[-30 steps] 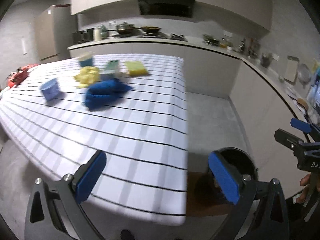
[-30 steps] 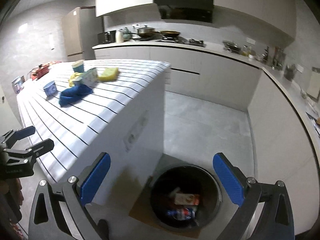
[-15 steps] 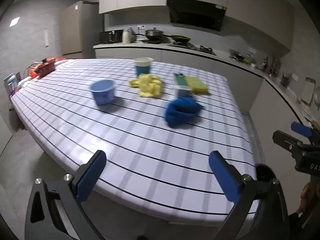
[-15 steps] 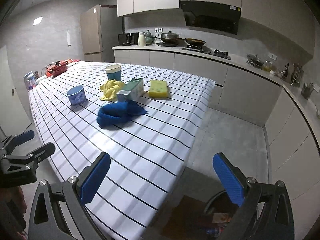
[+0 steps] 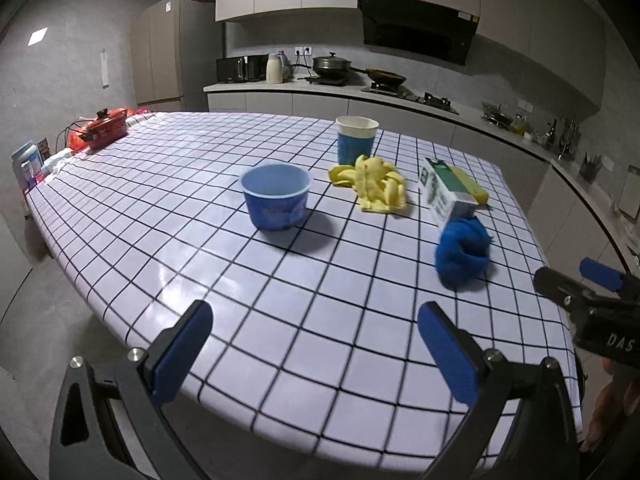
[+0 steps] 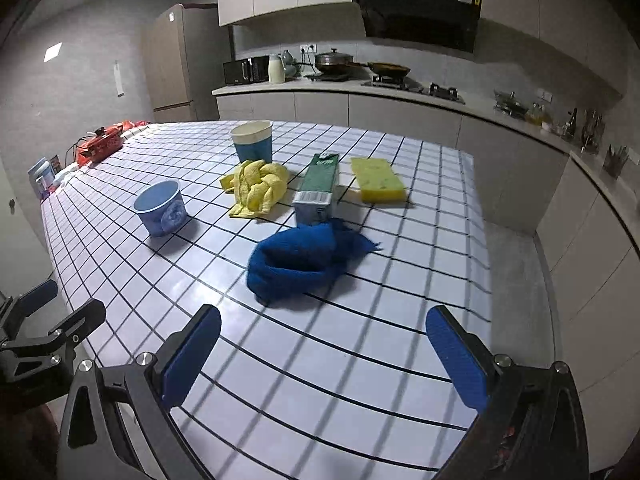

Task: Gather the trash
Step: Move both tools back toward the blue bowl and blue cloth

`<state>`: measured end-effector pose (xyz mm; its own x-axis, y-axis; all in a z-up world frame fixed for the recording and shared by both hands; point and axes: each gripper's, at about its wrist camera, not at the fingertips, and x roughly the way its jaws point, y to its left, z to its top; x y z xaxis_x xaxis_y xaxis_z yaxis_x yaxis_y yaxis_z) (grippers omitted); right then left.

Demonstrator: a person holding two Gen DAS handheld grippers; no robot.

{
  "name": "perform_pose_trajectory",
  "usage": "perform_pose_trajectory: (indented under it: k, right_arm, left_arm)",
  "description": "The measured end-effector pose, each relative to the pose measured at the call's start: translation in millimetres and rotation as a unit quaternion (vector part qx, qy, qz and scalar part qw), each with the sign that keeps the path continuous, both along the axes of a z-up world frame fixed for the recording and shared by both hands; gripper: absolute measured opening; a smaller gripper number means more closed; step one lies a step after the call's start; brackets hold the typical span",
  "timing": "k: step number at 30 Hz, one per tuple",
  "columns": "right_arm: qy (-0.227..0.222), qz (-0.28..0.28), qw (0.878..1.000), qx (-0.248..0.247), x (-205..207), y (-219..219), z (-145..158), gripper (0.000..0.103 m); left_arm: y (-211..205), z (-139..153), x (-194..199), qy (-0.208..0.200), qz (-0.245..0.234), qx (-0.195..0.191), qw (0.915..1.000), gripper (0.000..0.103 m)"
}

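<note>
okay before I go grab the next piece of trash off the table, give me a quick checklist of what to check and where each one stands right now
1. Left gripper open and holding nothing: ok.
2. Right gripper open and holding nothing: ok.
3. Milk carton lying on its side, top face uncovered: ok.
4. Carton free of neighbours: not ok, the blue cloth lies against its near end.
5. Blue bowl and paper cup upright, standing apart: ok.
6. Whether the bowl and cup hold anything: cannot tell.
7. Trash bin in sight for the drop: not ok, in neither view.
</note>
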<state>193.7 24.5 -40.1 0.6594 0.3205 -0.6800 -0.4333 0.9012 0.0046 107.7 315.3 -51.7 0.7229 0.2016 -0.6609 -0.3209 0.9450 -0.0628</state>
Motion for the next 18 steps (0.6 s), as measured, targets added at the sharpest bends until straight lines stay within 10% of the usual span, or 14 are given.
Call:
perform_pose_trajectory:
  k: [18]
  right_arm:
    - [0.063, -0.012, 0.998, -0.020, 52.5, 57.8, -48.2, 0.091]
  left_arm:
    - [46.4, -33.6, 61.6, 0.035, -0.011, -0.018, 0.9992, 0.103]
